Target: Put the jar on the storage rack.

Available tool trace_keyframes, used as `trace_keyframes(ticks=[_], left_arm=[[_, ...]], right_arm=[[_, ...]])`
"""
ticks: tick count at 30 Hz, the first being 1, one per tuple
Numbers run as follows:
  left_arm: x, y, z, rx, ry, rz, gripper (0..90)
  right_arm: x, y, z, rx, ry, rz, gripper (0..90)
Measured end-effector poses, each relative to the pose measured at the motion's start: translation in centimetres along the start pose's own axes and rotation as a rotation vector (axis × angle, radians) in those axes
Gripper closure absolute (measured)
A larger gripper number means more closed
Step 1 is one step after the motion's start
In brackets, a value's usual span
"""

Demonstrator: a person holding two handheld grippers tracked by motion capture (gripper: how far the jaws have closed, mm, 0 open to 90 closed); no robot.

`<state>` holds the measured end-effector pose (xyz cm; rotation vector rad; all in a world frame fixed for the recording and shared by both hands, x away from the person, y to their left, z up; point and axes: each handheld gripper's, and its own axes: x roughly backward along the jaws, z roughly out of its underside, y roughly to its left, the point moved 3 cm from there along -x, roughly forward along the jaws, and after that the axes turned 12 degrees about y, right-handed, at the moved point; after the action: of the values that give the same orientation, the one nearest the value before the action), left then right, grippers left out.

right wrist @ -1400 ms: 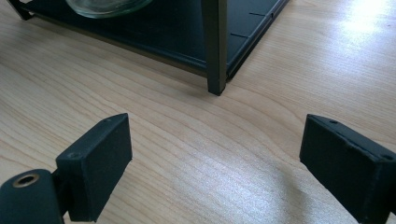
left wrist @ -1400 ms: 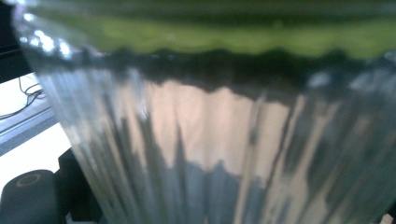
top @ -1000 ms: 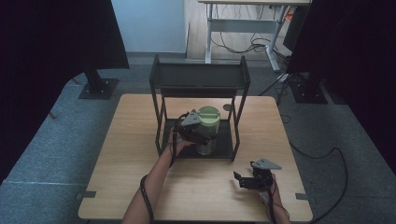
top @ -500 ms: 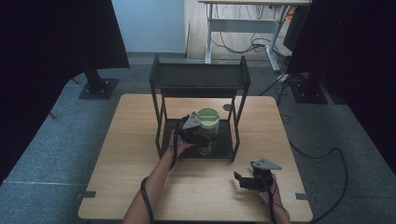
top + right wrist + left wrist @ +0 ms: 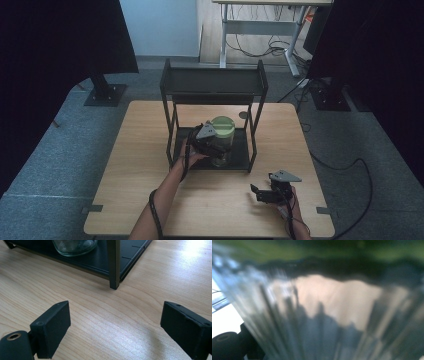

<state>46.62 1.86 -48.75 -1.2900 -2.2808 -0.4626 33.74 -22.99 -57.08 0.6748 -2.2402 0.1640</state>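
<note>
Lifting slightly since a second ago, left gripper (image 5: pixel 212 145) is clamping the glass jar (image 5: pixel 221 140) over the rack's (image 5: pixel 252 102) lower shelf; removal beginning. Right gripper (image 5: pixel 264 192) is idling wide-jawed on counter (image 5: pixel 130 150).

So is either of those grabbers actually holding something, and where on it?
The left gripper is at the glass side of the jar, below its green lid; whether it grips cannot be told. The right gripper is open, holding nothing.
</note>
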Motion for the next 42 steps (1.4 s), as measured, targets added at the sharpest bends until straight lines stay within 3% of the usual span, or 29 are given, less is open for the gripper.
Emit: trace_keyframes(ticks=[2,7,14,17,19,23,27,30,42], left_arm=[[0.1,0.0,0.1,0.007,0.007,-0.004,1.2],[0.4,-0.2,0.3,0.012,0.001,0.001,1.1],[2.1,-0.4,1.1,0.034,-0.021,-0.033,1.0],[3.1,-0.2,1.5,0.066,-0.023,-0.061,1.0],[3.8,-0.3,1.9,0.093,-0.038,-0.049,1.0],[4.8,-0.9,2.5,0.077,-0.028,-0.058,1.0],[5.4,-1.6,2.8,0.083,-0.045,-0.038,1.0],[5.7,-2.7,3.1,0.051,-0.027,-0.032,1.0],[6.4,-5.3,5.4,0.035,0.012,-0.021,1.0]], right_arm=[[0.0,0.0,0.0,0.002,0.001,0.001,9.2],[0.0,0.0,0.0,0.002,0.001,0.001,9.2],[0.0,0.1,0.0,0.008,0.004,0.001,9.2],[-0.1,0.1,0.0,0.009,0.006,0.002,9.2],[-0.1,0.1,0.0,0.01,0.009,0.006,9.2],[-0.1,0.2,0.0,0.014,0.014,0.008,9.2],[-0.1,0.2,0.0,0.015,0.014,0.014,9.1],[-0.1,0.3,0.0,0.017,0.016,0.019,9.1],[-0.2,0.3,-0.1,0.023,0.023,0.025,9.0]])
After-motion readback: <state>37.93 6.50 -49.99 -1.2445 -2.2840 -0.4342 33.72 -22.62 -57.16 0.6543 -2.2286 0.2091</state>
